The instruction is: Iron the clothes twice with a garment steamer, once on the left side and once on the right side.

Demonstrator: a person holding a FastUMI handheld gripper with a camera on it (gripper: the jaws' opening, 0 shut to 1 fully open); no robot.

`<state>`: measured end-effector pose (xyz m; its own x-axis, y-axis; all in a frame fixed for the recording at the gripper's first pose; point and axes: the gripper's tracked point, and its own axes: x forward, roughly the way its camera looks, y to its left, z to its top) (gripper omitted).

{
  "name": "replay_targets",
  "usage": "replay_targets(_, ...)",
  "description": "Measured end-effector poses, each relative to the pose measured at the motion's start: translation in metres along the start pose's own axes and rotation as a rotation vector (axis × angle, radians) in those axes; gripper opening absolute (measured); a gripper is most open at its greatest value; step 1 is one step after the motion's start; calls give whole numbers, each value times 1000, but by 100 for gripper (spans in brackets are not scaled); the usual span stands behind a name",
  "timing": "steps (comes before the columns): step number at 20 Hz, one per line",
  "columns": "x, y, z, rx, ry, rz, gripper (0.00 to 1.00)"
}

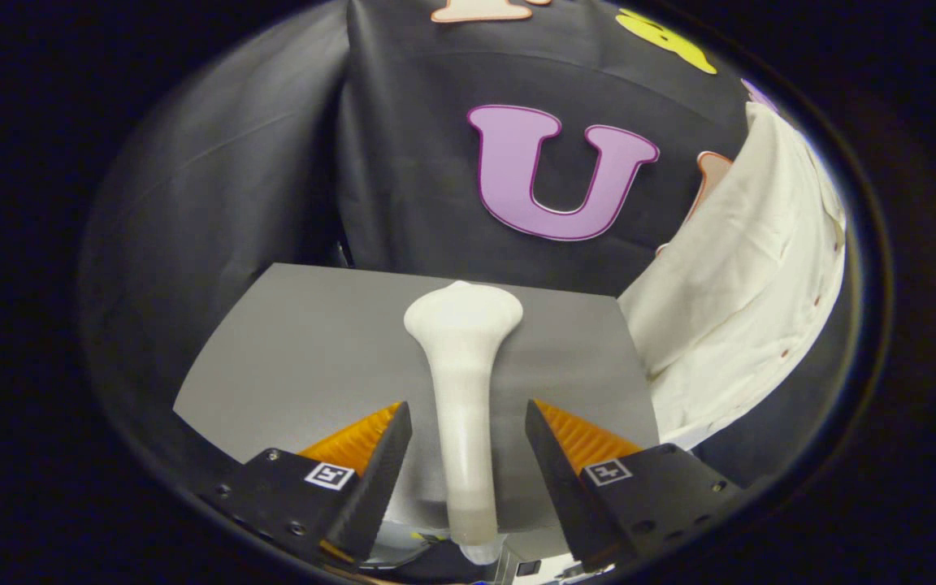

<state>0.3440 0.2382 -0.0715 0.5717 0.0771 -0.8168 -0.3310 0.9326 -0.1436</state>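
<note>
A white garment steamer (463, 382) rests on the grey table (297, 349), its flared head pointing away from me toward the wall. Its slim handle runs back between my fingers. My gripper (468, 410) is open and straddles the handle, with a visible gap on each side, so neither finger presses on it. A white shirt (748, 276) with small dark buttons hangs to the right of the table, beyond the right finger. Its lower hem reaches down to about table level.
Black cloth walls close in the booth behind and to the left of the table. The table's far edge lies just past the steamer head. Bare grey tabletop stretches to the left of the steamer.
</note>
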Motion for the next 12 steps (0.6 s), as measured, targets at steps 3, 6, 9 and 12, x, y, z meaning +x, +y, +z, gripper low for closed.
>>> replay_targets(3,18,4,-4,21,22,19,86)
replay_targets(6,34,6,-8,18,64,24,82)
replay_targets(9,48,-3,-17,44,84,-40,60)
replay_targets(12,48,-2,-21,43,87,11,49)
